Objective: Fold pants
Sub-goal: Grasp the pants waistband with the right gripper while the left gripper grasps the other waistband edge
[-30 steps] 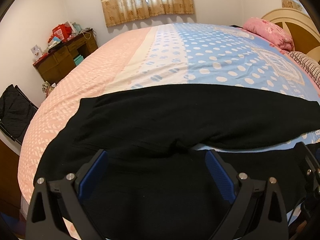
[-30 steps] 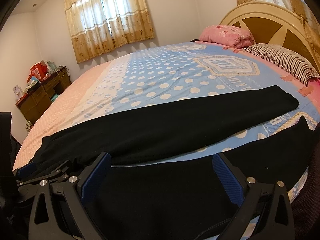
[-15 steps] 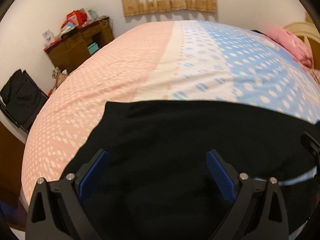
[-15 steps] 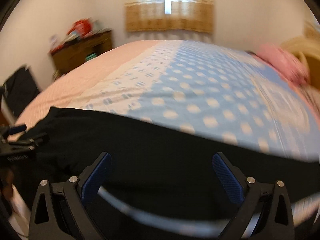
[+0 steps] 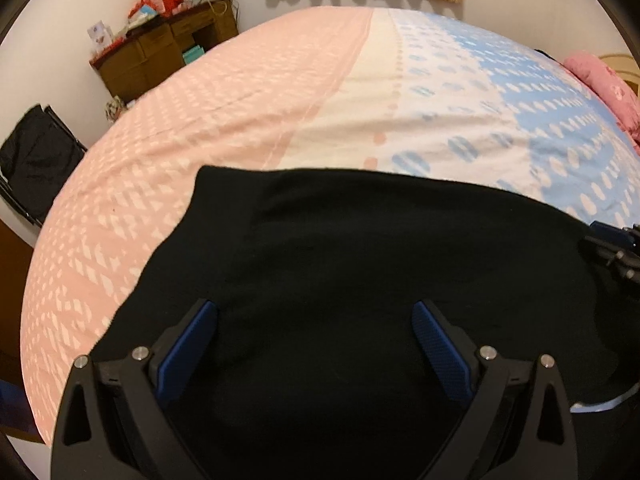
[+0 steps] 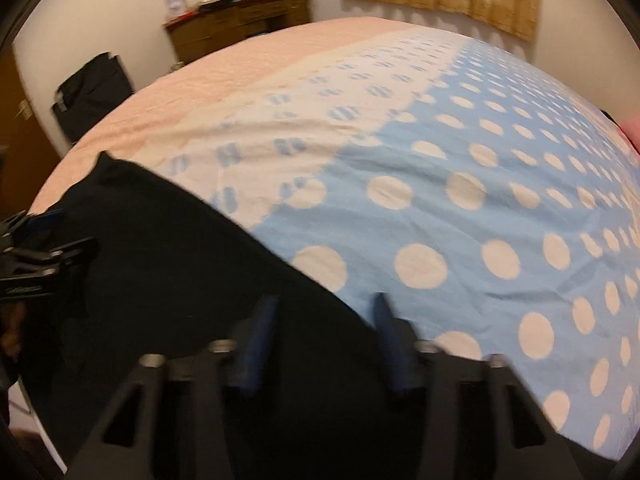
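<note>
The black pants (image 5: pixel 340 264) lie flat on the bed, and they also show in the right wrist view (image 6: pixel 168 264). My left gripper (image 5: pixel 314 336) is open and hovers low over the waist end of the pants. My right gripper (image 6: pixel 326 320) is blurred; its jaws stand partly closed, a gap still between them, over the far edge of the black cloth. The right gripper shows at the right edge of the left wrist view (image 5: pixel 616 248). The left gripper shows at the left edge of the right wrist view (image 6: pixel 36 256).
The bed cover (image 5: pixel 280 92) is pink on the left and blue with white dots (image 6: pixel 460 200) on the right. A wooden dresser (image 5: pixel 164 56) with clutter stands by the far wall. A black bag (image 5: pixel 36 168) sits by the bed's left side. A pink pillow (image 5: pixel 604 80) lies at the far right.
Both grippers have swung left and dropped lower toward the waist end of the pants. The right gripper's jaws have narrowed from wide open. The left gripper stays open.
</note>
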`<state>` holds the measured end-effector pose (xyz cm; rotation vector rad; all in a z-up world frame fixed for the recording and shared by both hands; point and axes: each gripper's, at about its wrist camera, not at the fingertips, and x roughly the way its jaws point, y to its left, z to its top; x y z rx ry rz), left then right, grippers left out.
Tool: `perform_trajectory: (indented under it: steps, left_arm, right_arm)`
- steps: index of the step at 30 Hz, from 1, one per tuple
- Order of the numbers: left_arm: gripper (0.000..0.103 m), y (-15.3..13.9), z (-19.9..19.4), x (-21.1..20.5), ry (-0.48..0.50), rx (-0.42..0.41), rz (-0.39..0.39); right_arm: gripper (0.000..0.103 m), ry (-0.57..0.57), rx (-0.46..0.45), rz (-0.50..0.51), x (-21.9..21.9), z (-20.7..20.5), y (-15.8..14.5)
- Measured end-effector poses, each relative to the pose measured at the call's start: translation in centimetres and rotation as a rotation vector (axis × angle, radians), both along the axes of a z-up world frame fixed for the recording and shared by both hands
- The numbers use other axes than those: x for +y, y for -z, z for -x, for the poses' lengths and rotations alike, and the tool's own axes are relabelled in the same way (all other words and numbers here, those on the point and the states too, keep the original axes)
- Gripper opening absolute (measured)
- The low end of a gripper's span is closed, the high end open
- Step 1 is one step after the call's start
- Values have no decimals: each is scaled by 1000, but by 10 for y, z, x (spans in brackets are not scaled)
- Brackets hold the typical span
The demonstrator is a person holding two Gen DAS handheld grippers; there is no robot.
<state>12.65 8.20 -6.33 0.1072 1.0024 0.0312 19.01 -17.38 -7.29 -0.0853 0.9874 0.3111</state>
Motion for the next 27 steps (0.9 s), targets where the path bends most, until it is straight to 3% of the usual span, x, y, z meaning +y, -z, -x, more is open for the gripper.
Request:
perform_trajectory:
  steps: [3,5,9,15,19,22,27]
  left_arm:
    - [101,-2,1,-1,7,-6,-6]
    - [101,-8,6,5,9,-13,7]
    - [101,-26,31,31,16,-58,46]
    - [101,-43,56,69,-3,-95,105]
    - [101,-57,57,81,-19,-123,136]
    - [101,-66,43,74,9,-111,182]
    - [102,-74,-3,35,75,-68,194]
  right_arm:
    - [6,-23,10,14,10,5,-3]
    - [6,-28,-8,52,17,12,-10]
    - [5,-26,-75,37,26,38,-38]
    - [5,-82,-172,-55,45,124,-81]
    - [5,-119,-147,-139,66,169,-68]
    - [5,-134,-143,-105,84,193,-43]
    - [5,-81,-119,-139,87,199,-16]
